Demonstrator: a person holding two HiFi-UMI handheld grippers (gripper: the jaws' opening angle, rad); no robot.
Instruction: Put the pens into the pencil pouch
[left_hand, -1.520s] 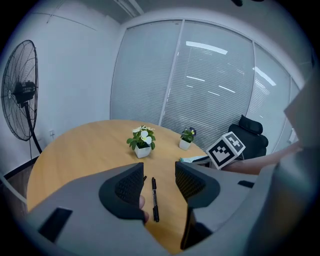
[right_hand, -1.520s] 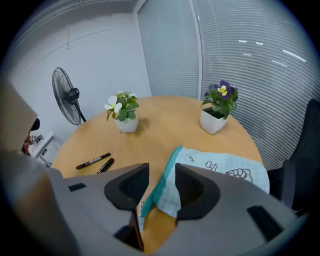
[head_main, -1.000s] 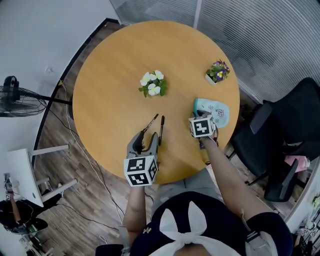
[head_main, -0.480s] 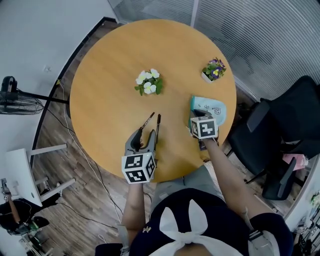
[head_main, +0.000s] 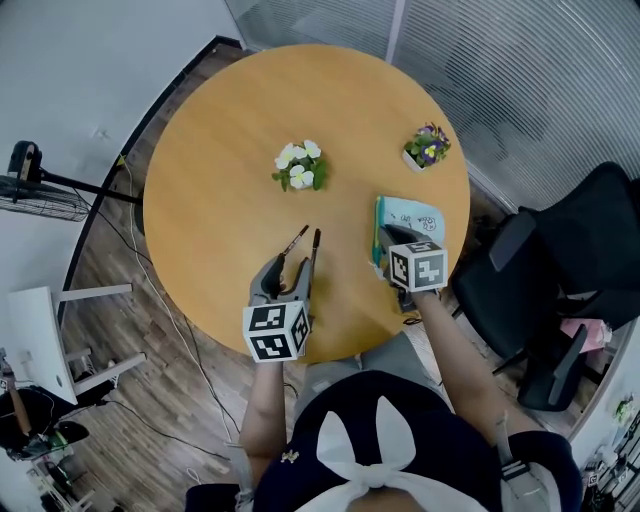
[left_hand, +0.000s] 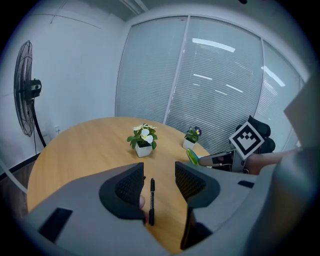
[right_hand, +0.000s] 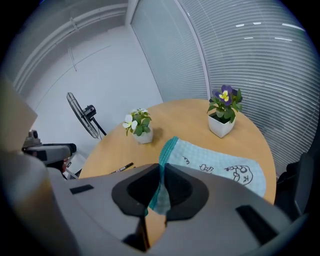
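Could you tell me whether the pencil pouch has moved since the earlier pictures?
Yes. The right gripper has just closed on the pencil pouch edge and lifted it up off the table.

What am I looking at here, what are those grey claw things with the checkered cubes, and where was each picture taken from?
A person holds a two-jaw tool in each hand; the cubes belong to those tools. The top-down picture comes from a camera on the person's head; the other two come from cameras riding on the tools. On the round table lie two pens, a light-blue pencil pouch and two potted plants. The left hand-held gripper is open, with one pen lying between its jaws. The right hand-held gripper has just closed its jaws on the pouch's edge.
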